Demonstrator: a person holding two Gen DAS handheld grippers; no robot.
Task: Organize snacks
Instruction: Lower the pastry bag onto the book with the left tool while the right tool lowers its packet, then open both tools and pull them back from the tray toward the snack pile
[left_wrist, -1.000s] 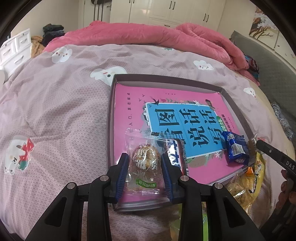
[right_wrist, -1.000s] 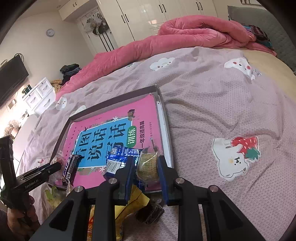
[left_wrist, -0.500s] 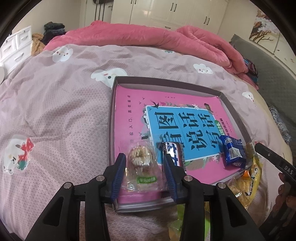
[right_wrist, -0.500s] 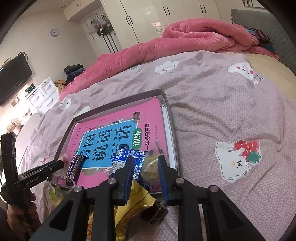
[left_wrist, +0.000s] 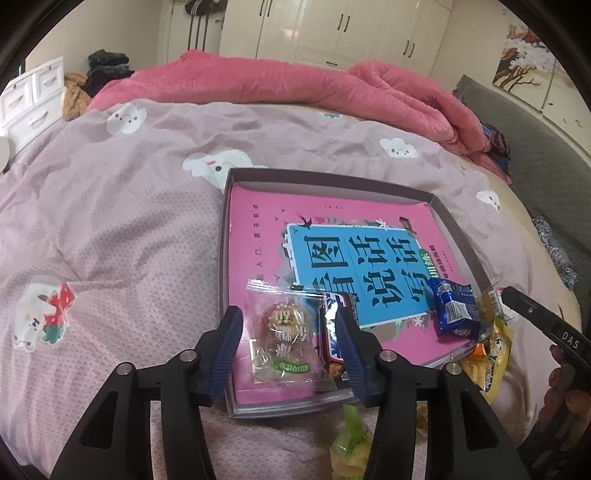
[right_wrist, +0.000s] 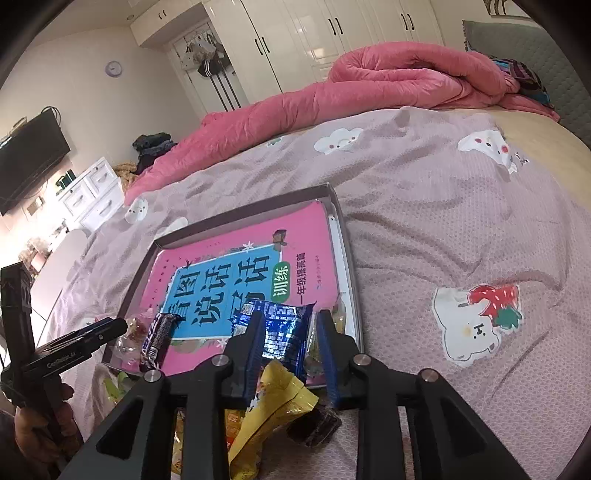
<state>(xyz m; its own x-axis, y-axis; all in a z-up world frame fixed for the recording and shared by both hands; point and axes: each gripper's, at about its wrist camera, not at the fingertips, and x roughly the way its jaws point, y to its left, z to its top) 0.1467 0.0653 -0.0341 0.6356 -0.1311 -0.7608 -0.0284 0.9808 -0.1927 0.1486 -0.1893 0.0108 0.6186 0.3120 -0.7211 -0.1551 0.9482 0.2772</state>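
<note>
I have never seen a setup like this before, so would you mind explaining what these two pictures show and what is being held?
These are no robot arms: a person holds a two-finger gripper in each hand, and a fisheye camera on each one looks forward along its fingers. One picture comes from the left gripper, the other from the right gripper.

On the bed lies a shallow tray with a pink book inside. On the book rest a clear-wrapped pastry, a dark candy bar and a blue snack packet. More snacks, including a yellow bag, lie outside the tray's near edge.

Both grippers are open and hold nothing; the pastry sits between the left one's fingers, the blue packet between the right one's.
</note>
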